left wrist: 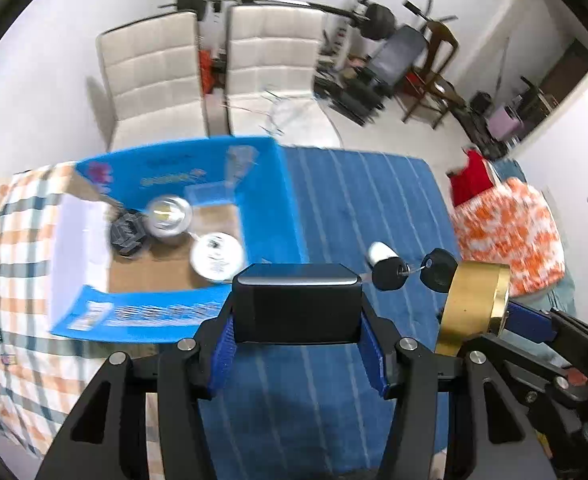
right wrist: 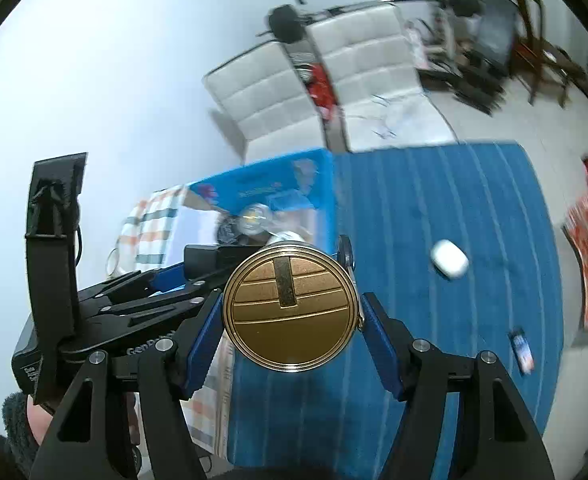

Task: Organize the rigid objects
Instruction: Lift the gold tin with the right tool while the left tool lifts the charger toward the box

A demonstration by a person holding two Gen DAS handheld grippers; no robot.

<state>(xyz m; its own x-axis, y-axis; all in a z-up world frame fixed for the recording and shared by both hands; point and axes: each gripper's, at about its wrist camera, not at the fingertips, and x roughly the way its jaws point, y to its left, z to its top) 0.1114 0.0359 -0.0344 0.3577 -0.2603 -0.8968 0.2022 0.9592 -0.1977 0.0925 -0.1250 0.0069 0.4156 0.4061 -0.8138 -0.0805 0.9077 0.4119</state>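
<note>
On the desk lay a blue striped cloth, with an open blue box at its left edge holding two tins and a dark block. Above the cloth, the left gripper had its jaws pinching a black box, and the right gripper had its jaws clamped on a gold tin. A key lay on the cloth.

Arrangement of objects on the table and in the open box.
The box lies at the left, holding a tin, a disc and a ribbed block. To its right lie a capsule and keys. The left tongs hold a case before the box; the right tongs, to their right, hold a round tin.
</note>
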